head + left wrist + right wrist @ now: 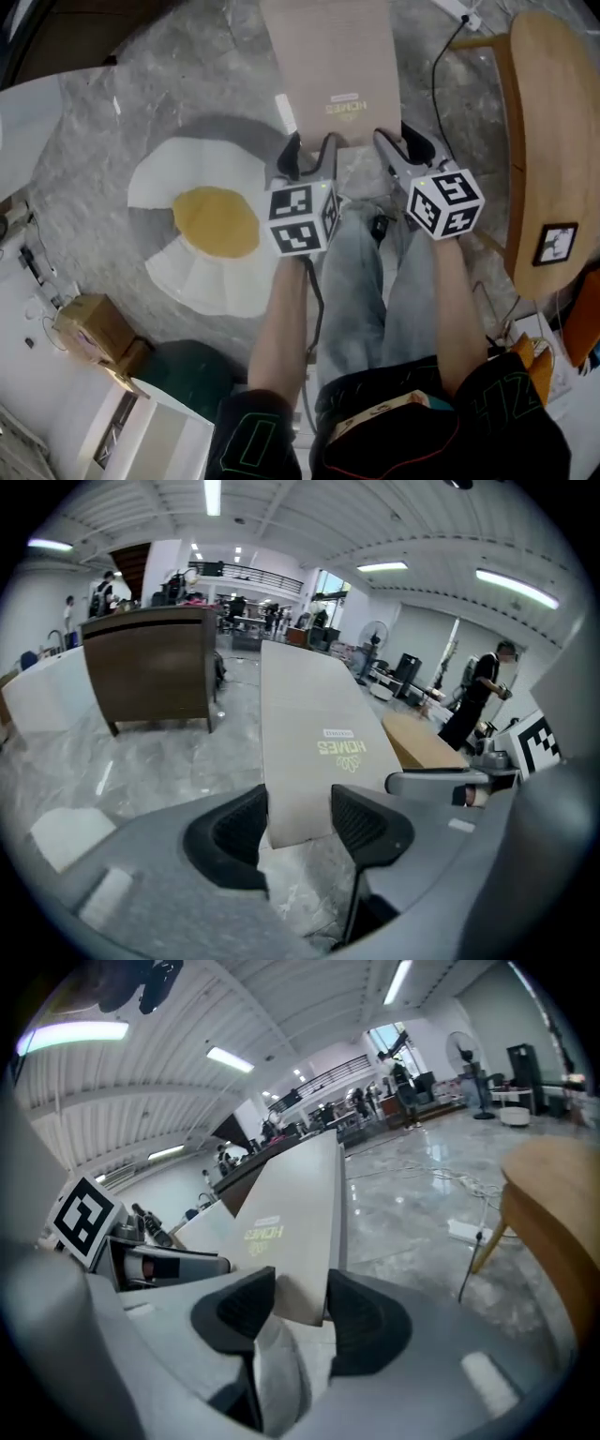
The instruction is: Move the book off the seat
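A thin beige book (328, 66) with pale yellow print hangs flat in the air over the marble floor, left of the round wooden chair seat (548, 141). My left gripper (314, 155) is shut on the book's near left corner, its pads pressing both faces of the book (314, 733). My right gripper (403, 150) is shut on the near right corner. In the right gripper view the book (291, 1222) sits edge-on between the black pads, with the chair seat (562, 1213) off to the right. The book's far end is cut off at the top of the head view.
A fried-egg-shaped rug (202, 225) lies on the floor to the left. A cardboard box (89, 328) and white furniture stand at lower left. A black cable (441, 75) runs along the floor by the chair. A brown cabinet (150, 667) stands further off.
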`<state>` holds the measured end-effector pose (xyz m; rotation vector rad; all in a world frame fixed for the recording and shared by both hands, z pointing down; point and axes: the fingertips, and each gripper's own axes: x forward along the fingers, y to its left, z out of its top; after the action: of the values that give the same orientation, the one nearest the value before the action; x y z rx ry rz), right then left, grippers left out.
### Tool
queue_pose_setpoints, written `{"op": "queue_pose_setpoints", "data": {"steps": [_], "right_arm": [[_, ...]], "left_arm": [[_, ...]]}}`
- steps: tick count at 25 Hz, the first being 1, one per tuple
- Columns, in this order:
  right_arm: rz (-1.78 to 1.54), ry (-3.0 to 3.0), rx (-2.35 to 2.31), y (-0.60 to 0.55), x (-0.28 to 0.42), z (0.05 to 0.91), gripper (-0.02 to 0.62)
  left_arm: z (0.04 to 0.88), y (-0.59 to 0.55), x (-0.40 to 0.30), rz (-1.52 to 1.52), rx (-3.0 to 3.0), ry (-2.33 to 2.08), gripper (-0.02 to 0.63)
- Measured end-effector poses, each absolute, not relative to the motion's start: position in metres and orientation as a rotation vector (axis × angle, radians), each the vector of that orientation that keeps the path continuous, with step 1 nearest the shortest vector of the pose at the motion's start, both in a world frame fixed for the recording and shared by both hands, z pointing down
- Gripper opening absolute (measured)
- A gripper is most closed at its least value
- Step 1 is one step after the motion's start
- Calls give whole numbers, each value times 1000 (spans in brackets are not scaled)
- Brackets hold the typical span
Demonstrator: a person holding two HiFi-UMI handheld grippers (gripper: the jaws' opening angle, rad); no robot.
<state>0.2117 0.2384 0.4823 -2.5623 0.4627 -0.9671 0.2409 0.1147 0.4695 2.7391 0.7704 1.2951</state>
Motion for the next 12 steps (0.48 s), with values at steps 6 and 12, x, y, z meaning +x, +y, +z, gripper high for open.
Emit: {"op": "queue_pose_setpoints", "data": {"steps": [6, 12], "right_arm": [[-862, 119, -2510, 380, 174, 489, 178], [-778, -179, -2452, 521, 120, 496, 178]], "left_arm": [[472, 269, 235, 1342, 2727, 1159, 224], [480, 427, 206, 1360, 2659, 1506, 224]]}}
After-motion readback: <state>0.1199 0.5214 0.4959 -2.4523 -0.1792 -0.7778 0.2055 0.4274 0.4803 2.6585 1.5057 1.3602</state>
